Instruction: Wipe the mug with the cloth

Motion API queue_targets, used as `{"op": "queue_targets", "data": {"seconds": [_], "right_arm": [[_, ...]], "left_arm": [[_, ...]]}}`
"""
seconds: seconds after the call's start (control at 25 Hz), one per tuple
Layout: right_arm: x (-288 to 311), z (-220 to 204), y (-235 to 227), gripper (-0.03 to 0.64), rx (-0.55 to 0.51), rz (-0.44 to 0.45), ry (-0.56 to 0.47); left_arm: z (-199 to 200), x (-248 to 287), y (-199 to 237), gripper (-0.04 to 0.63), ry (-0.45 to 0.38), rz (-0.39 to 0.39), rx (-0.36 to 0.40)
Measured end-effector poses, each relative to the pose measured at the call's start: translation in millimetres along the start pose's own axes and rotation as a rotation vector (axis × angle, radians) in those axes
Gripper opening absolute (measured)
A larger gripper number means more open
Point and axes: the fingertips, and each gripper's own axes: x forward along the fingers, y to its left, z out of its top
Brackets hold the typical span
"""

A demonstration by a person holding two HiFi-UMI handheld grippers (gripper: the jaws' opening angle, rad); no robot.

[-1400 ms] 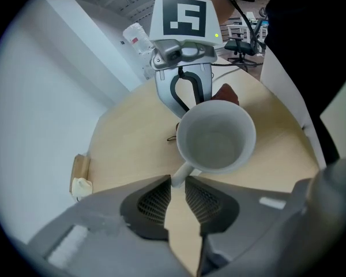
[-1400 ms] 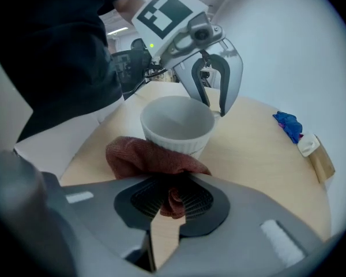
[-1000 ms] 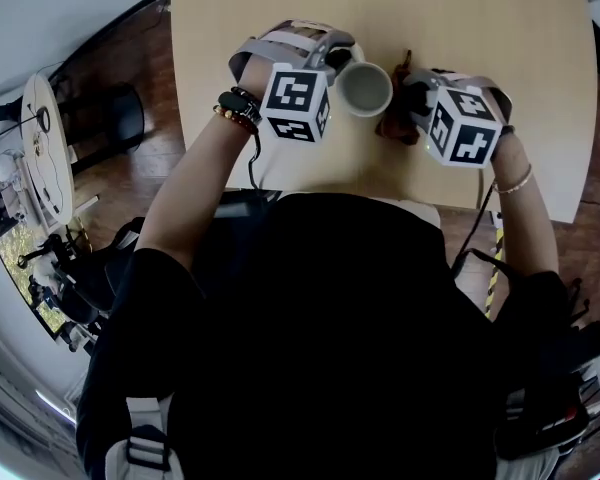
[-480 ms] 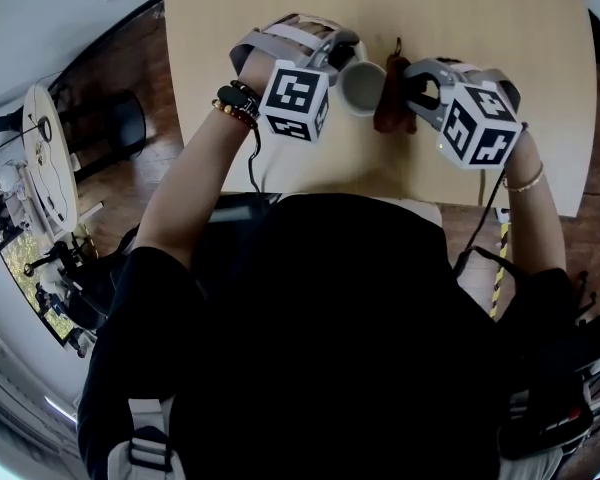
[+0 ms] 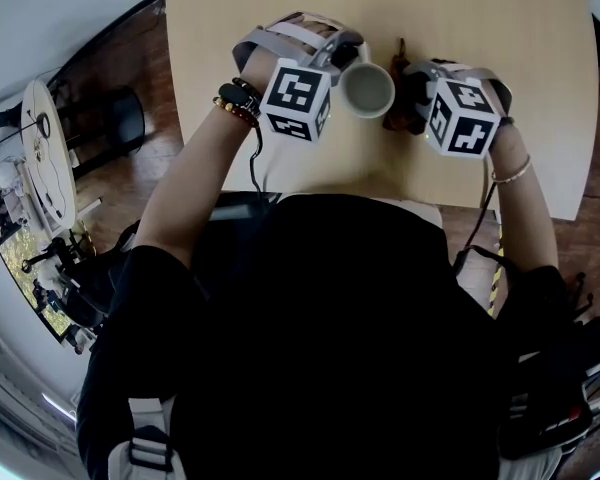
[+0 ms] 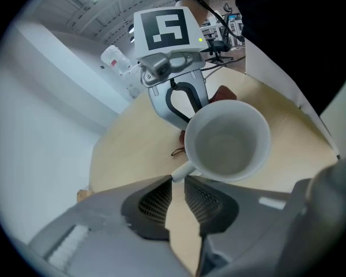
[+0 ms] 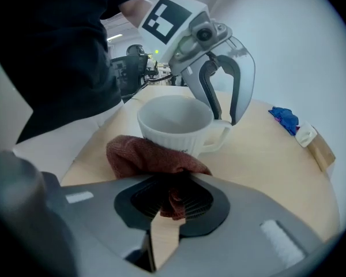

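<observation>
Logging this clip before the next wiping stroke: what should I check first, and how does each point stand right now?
1. The left tongs pinch the mug by its handle: ok.
2. The right tongs are clamped on the cloth: ok.
3. Cloth against the mug's outer wall: ok.
4. Mug upright: ok.
5. Mug empty inside: ok.
6. Mug base resting on the table: cannot tell, the cloth hides it.

left claw and right claw with cloth flank mug, free table beyond
</observation>
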Motion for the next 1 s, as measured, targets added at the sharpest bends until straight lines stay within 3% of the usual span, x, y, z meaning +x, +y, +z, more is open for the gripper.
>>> {"op": "queue_targets", "data": {"seconds": [0.24,0.48,0.76,1.0], "right_arm": [[-21.0,11.4,-3.7,0.061,0.122,0.033,-0.165],[-50.5,29.8,-14.8,0.061,0.105,0.072,-0.311],[-31.5,25.4,-23.1,0.061,-0.042,0.158,-0.202],[-2.5,13.3,-14.6,0.061,-0.058,0.207,-0.146]], "left_arm": [[2.6,0.1,-0.1,0.077,-0.044,-0.038,-0.022],[8.9,0.3,-1.5,0.078,-0.085,-0.066,-0.017],[11.3,1.1,0.6,0.078,-0.104,-0.068,-0.003],[11.2,1.4,-5.3,0.075,-0.128,-0.089,-0.022]]}}
